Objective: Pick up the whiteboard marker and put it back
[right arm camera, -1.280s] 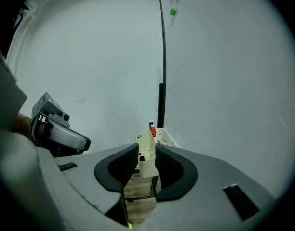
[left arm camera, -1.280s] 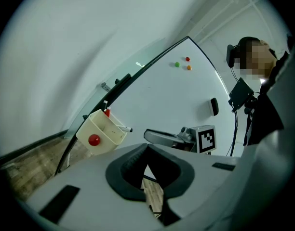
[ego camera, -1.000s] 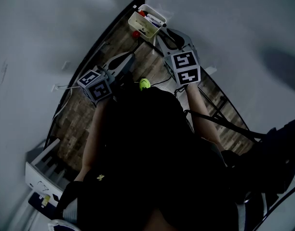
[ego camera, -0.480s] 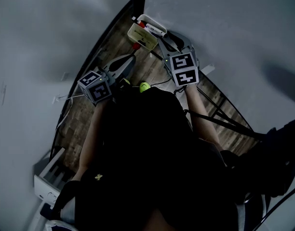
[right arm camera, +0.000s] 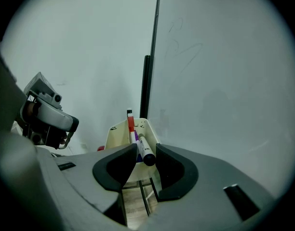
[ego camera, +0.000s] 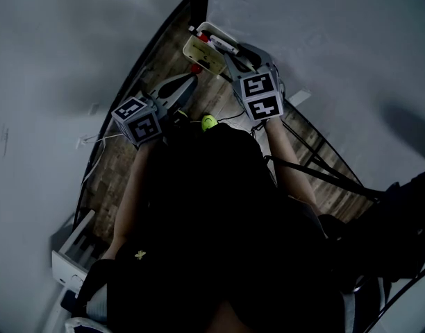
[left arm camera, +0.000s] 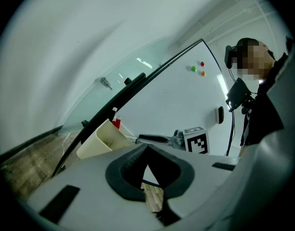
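Whiteboard marker: white barrel, black cap, slanted in cream holder.

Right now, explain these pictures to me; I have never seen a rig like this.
There is no robot here: a person holds a two-jaw tool in each hand. One picture looks down from a camera on their head; the other two come from cameras riding on the tools. Ahead, a cream tray beside a whiteboard holds markers. The right tool stands open at the tray, its jaws just narrowed slightly. The black-capped whiteboard marker shows in the gap, not gripped. The left tool is shut and empty, short of the tray.
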A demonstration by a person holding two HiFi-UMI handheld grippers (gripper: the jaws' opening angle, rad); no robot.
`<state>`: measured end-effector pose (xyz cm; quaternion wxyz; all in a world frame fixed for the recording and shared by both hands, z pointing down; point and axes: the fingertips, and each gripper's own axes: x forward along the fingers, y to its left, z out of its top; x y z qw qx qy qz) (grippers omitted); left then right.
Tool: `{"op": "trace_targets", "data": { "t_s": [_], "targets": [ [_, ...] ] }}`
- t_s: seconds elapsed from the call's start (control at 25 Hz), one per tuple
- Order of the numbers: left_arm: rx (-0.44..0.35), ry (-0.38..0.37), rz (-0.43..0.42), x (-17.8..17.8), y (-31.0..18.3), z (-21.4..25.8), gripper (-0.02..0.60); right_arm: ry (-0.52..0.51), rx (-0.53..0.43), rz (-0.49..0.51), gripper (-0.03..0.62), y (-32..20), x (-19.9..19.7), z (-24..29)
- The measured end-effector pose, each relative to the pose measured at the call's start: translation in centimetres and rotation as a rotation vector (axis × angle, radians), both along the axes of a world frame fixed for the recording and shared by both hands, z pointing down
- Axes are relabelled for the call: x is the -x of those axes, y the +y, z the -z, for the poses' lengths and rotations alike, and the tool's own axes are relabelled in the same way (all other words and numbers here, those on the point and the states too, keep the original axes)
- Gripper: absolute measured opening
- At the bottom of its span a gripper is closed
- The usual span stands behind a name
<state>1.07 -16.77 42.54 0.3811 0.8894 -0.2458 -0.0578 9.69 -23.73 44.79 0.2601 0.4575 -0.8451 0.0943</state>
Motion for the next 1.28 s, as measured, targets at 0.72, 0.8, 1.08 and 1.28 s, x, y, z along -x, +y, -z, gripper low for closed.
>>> {"op": "trace_targets", "data": {
  "t_s": [0.72, 0.8, 1.08, 1.28],
  "targets": [
    [-0.021, 0.000, 0.038, 0.1, 0.4, -0.3, 0.014, -0.031, -0.014, 0.008, 0.092, -0.6, 0.8, -0.3],
    [-0.018, 0.003, 0.047, 0.9, 0.1, -0.3, 0.014, -0.035, -0.014, 0.011, 0.092, -0.9, 1.6, -0.1],
    [-0.021, 0.022, 0.063, 4.9, -0.8, 0.0, 0.014, -0.038, -0.026, 0.026, 0.087, -1.6, 5.8, 1.2],
    [-0.023, 0.021, 0.062, 4.7, -0.9, 0.3, 0.014, -0.049, -0.048, 0.028, 0.086, -1.6, 5.6, 1.9]
  ]
}}
